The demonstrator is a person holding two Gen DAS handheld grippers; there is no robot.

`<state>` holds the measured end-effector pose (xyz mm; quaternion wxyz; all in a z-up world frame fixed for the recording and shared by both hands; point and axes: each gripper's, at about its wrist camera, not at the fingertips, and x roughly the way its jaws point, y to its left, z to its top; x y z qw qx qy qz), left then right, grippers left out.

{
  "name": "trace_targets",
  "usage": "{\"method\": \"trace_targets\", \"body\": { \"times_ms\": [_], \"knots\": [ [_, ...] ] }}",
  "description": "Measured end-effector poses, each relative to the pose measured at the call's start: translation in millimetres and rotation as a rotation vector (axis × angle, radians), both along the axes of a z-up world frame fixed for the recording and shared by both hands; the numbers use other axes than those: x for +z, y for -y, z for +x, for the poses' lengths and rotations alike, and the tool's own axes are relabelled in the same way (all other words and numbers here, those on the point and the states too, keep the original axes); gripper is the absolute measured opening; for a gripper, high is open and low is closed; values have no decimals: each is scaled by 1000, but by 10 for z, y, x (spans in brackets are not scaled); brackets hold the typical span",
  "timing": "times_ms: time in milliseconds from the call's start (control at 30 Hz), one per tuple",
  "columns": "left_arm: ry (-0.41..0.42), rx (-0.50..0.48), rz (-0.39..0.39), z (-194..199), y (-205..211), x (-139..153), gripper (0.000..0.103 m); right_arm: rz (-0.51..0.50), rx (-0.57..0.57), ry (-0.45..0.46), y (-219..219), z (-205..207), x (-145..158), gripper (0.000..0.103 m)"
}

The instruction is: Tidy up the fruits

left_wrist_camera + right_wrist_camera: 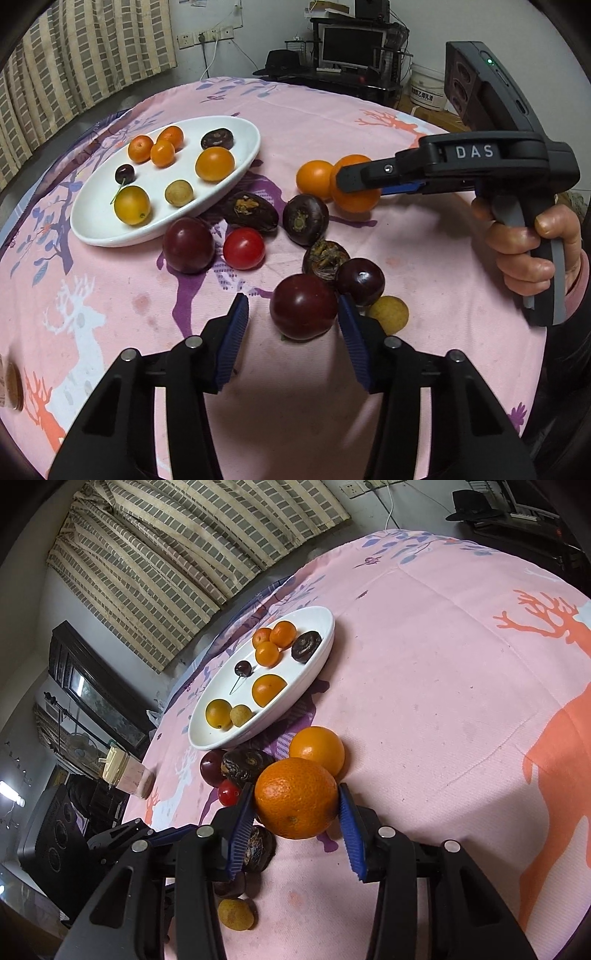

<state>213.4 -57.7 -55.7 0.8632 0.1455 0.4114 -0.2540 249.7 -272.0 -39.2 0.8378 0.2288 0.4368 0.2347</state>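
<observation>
A white oval plate [243, 131] [325, 626] holds several small oranges, a cherry, a longan and a dark fruit. Loose fruit lies on the pink cloth beside it. My right gripper [295, 803] [356, 182] is shut on a large orange [295, 798] [356, 201] that rests on the cloth, next to a smoother orange [317, 749] [314, 179]. My left gripper [293, 314] is open, its fingers on either side of a dark red plum [303, 312], not touching it on the left. A cherry tomato [243, 248] and another plum [188, 244] lie nearer the plate.
Dark water chestnuts [306, 219], a small dark plum [360, 281] and a yellow longan [388, 314] crowd around the left gripper. A pink jar [133, 779] stands at the table's left edge. A desk with a monitor [352, 46] stands behind the table.
</observation>
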Motion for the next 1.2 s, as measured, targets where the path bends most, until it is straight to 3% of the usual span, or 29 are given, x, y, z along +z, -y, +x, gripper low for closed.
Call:
{"method": "trace_targets", "body": {
  "times_ms": [100, 167, 300, 400, 533, 633, 733, 833, 1000, 1067, 1133, 1200],
  "knots": [
    [-4, -6, 17, -3, 45, -49, 48, -1, 0, -2, -1, 3, -2, 45],
    [-34, -16, 22, 28, 73, -99, 39, -2, 0, 0, 1, 2, 0, 45],
    [-24, -1, 18, 29, 55, -77, 38, -4, -11, 30, 12, -18, 40, 45],
    [5, 34, -46, 58, -73, 66, 38, 3, -12, 94, 5, -42, 172, 45],
    [86, 182, -196, 288, -355, 436, 38, 19, 4, 187, -105, 84, 490, 45],
    [134, 317, -267, 594, -527, 643, 38, -14, -20, 257, -255, 339, 732, 45],
    [172, 456, -240, 975, -630, 697, 38, -60, -21, 270, -465, 742, 827, 45],
    [120, 553, -248, 1378, -783, 597, 38, -117, -26, 217, -659, 1116, 720, 45],
    [69, 627, -200, 1618, -945, 380, 38, -214, 0, 148, -873, 1412, 462, 47],
    [68, 647, -198, 1659, -981, 343, 47, -232, 11, 140, -899, 1418, 419, 48],
    [104, 659, -178, 1587, -974, 389, 73, -216, 13, 144, -861, 1387, 439, 49],
    [144, 655, -179, 1457, -965, 464, 83, -191, 12, 159, -787, 1277, 500, 51]
  ]
}}
